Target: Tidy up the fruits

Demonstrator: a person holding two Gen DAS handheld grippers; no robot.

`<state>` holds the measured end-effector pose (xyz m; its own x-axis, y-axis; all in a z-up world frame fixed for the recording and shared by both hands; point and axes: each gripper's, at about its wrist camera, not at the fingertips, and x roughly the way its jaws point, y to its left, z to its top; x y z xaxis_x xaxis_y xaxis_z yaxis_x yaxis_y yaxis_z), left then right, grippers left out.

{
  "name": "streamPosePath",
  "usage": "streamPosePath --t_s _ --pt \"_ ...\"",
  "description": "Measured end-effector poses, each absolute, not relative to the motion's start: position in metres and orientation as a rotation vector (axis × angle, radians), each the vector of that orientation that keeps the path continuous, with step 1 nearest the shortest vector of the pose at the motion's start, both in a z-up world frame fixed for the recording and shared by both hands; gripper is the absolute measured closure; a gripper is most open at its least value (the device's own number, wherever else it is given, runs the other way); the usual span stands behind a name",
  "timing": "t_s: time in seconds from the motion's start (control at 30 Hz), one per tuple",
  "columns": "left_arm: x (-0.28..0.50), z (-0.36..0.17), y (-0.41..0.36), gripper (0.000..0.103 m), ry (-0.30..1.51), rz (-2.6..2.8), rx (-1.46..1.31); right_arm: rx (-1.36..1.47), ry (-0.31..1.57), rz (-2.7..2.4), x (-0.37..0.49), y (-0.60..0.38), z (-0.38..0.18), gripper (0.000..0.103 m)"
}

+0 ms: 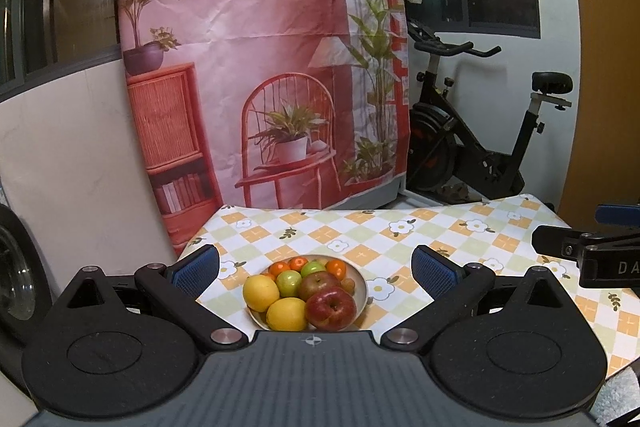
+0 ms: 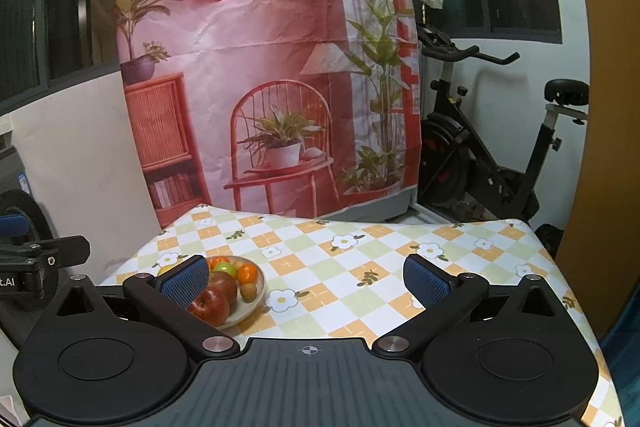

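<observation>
A pale round bowl [image 1: 361, 281] sits on the checked tablecloth, full of fruit: two yellow lemons [image 1: 261, 293], two red apples [image 1: 331, 309], green apples [image 1: 289, 283], small oranges [image 1: 336, 268] and a small brown fruit [image 1: 349, 284]. My left gripper [image 1: 314, 269] is open and empty, held above and in front of the bowl. My right gripper [image 2: 306, 279] is open and empty, to the right of the bowl [image 2: 251, 307], with its left finger [image 2: 184, 281] hiding part of the fruit. The right gripper's side shows at the left wrist view's right edge [image 1: 588, 251].
The table [image 2: 360, 267] has a flowered orange, green and white checked cloth. A pink printed backdrop [image 1: 260, 67] hangs behind it. An exercise bike [image 1: 472, 139] stands at the back right. A dark wheel [image 1: 12, 275] is at the left.
</observation>
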<state>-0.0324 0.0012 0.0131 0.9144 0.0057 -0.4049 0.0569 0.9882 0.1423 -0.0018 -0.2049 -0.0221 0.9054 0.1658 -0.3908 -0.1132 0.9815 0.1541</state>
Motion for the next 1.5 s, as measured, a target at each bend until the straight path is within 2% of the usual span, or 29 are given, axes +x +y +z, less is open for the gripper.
streamPosePath --t_s 1.5 --pt "-0.0367 0.0132 0.0018 0.0 0.424 -0.041 0.115 0.117 0.405 0.139 -0.0064 -0.2029 -0.0209 0.0"
